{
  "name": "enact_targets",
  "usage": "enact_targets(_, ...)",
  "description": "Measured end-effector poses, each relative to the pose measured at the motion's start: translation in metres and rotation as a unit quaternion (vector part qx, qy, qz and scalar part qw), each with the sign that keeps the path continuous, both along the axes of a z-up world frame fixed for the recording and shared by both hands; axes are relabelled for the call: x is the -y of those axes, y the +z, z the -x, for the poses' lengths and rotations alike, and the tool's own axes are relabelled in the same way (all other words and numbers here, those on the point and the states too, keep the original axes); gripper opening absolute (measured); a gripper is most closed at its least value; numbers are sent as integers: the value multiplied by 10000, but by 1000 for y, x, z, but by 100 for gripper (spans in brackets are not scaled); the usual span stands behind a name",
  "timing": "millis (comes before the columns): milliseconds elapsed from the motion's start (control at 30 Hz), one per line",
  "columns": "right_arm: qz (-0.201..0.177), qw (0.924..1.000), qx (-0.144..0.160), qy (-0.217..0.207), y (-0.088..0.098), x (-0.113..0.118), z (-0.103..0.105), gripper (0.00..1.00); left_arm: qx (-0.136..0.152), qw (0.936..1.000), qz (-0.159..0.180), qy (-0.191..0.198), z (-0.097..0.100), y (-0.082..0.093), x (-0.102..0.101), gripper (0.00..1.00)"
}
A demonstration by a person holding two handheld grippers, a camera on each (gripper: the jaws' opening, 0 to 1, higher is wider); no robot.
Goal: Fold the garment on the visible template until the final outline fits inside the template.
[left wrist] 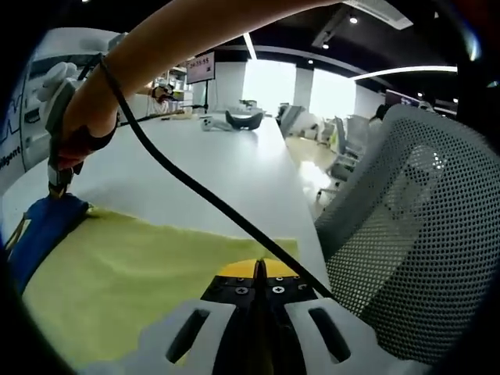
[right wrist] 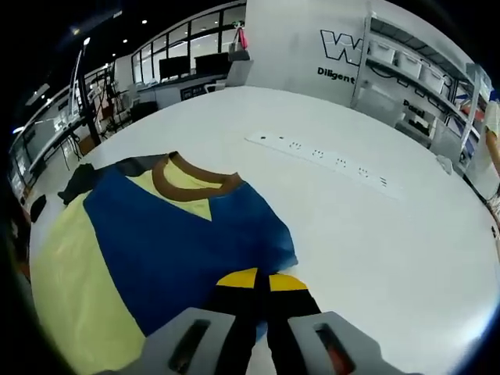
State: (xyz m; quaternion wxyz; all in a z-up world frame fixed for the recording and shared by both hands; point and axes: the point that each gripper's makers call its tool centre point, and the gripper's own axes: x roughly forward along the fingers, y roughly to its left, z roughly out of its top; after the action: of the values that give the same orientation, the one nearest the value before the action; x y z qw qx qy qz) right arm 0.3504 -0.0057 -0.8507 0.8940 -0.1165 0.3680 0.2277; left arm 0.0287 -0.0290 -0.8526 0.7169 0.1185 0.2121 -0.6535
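While the shirt (right wrist: 156, 234) lies spread flat on the white bench (right wrist: 351, 226), both grippers sit low at its edges. In the right gripper view, the shirt shows a blue middle with pale yellow sides and a brown collar (right wrist: 191, 178) on the far side. The right gripper (right wrist: 262, 285) is at the near blue edge of the shirt, and its fingers (right wrist: 234, 280) look pressed together on that edge, so it seems to be pinching the cloth. A long white power strip (right wrist: 328, 162) lies on the bench beyond the shirt, well apart from it. Shelves (right wrist: 422, 70) with boxes stand by the wall far behind the shirt. In the left gripper view, the yellow part of the shirt (left wrist: 133, 269) is just in front of the left gripper (left wrist: 258, 269). Its fingers (left wrist: 238, 272) are closed tight, with the yellow cloth right at their tips, but I cannot tell for sure if cloth is caught between them. Across the shirt, a person's hand (left wrist: 78, 125) holds the other gripper down at the blue corner. A black cable (left wrist: 195, 187) runs from that hand over the shirt toward the left gripper. A grey mesh chair (left wrist: 414, 234) stands beside the bench, near the shirt's edge.
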Motion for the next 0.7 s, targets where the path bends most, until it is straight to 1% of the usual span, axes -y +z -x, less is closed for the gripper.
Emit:
enact_targets(67,-101,9999,-45,-59,-1,3,1,0,-16,10000,9,24,-1,0,4,0)
enact_targets(200,35,10000,14,21,-2,7,-1,0,-19,10000,28,54,-1,0,10,0)
enact_targets(233,354,9990,115,250,-3,12,-2,0,-38,10000,44,70,-2,0,12,0)
enact_targets(267,460,9983,152,330,-3,14,-3,0,-100,9999,65,104,-2,0,15,0)
enact_targets(300,458,9983,152,326,-3,14,-3,0,-93,9999,61,96,-2,0,17,0)
enact_targets(367,258,9994,104,189,-1,17,-2,0,-57,9999,53,87,-2,0,21,0)
enact_targets(433,220,9996,104,161,-2,19,-2,0,-67,9999,68,117,-3,0,22,0)
enact_targets(600,207,9996,116,121,-2,24,-3,0,-124,9997,97,197,-3,0,28,0)
enact_targets(667,262,9995,121,134,-2,25,-3,0,-132,9996,101,213,-3,0,31,0)
enact_targets(700,383,9989,144,220,-2,26,-3,0,-119,9996,101,223,-3,0,33,0)
